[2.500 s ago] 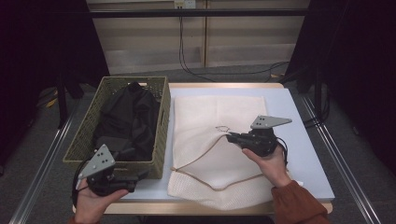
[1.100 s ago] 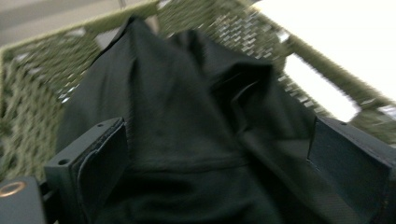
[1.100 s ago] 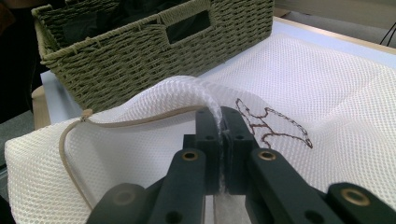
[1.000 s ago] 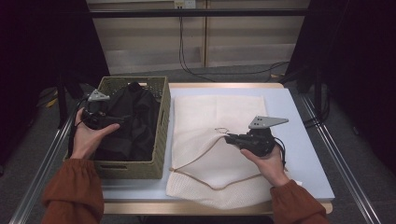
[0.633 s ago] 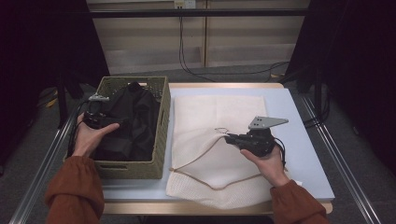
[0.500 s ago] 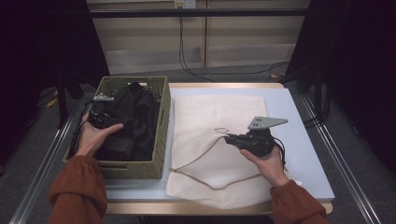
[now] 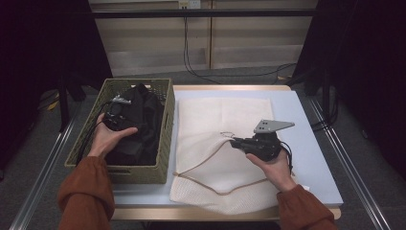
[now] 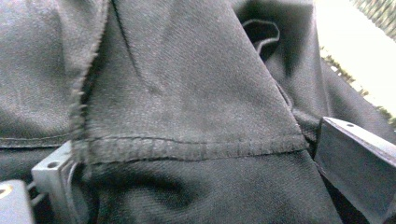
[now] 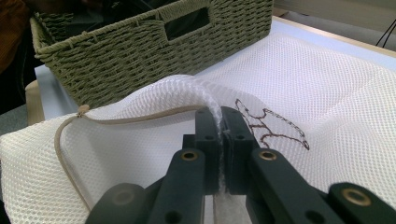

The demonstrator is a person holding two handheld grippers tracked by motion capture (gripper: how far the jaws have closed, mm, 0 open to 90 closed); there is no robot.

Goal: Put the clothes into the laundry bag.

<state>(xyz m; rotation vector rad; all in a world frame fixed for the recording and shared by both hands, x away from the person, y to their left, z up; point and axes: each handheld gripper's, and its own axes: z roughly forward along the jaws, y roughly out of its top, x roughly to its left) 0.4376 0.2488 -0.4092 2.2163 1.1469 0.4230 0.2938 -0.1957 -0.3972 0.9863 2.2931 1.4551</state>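
Two textures: woven basket [image 7: 165, 143], white mesh bag [image 7: 225, 120] pinched by right claw [image 7: 234, 143].

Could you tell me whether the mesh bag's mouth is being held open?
Partly open: the right claw pinches the mesh bag, lifting its top layer.

left tool [image 7: 116, 115] tips buried in black garment [image 8: 187, 107]

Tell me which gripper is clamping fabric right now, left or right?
The right gripper: its jaws pinch the white mesh bag at its lifted opening. The left gripper is down on the black garment in the basket, jaws spread.
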